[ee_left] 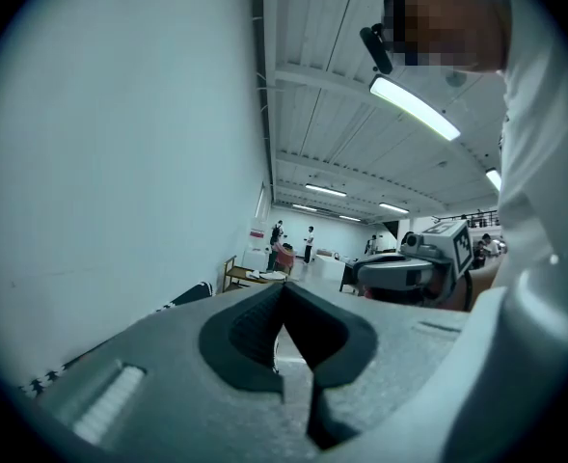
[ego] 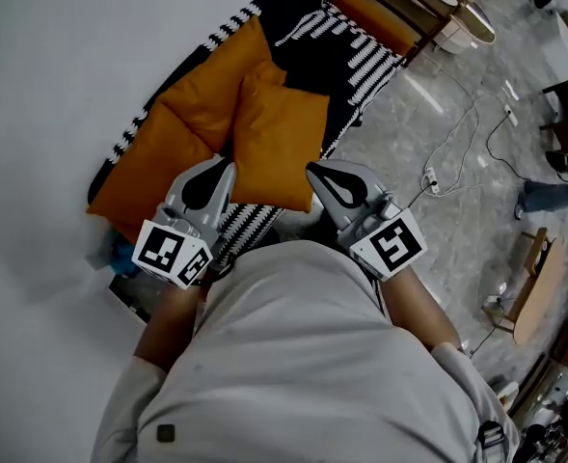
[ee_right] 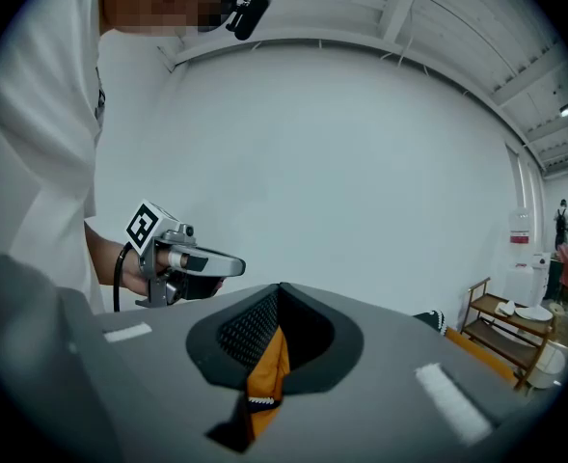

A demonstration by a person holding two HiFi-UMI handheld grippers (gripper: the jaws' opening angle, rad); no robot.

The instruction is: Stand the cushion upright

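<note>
Cushion point(ego: 279, 143) first: it's the smaller orange square one, on the sofa point(ego: 356, 51) with the black-and-white striped cover. It sits at a slant, with its top corner overlapping a bigger orange cushion point(ego: 206, 95) behind it. From the head view I honestly can't say how far it leans, but it looks more laid back than upright. Another big orange cushion point(ego: 139, 177) sits further left against the white wall point(ego: 52, 66).

Both tools are held out in front of the person's white shirt point(ego: 293, 355), one on each side of the cushion's near edge. The left gripper point(ego: 228, 162) is closed with nothing in it. Its own view shows the jaws together, with only pale floor showing through the gap. The right gripper point(ego: 312, 169) is closed too, with its tip just over the cushion's lower right corner. In its own view the jaws meet at the tip and a strip of orange fabric shows through the slot below them, which looks like the cushion lying underneath, not something pinched.

Off to the right there's grey floor point(ego: 438, 95) with a white cable point(ego: 457, 138) trailing across it.
</note>
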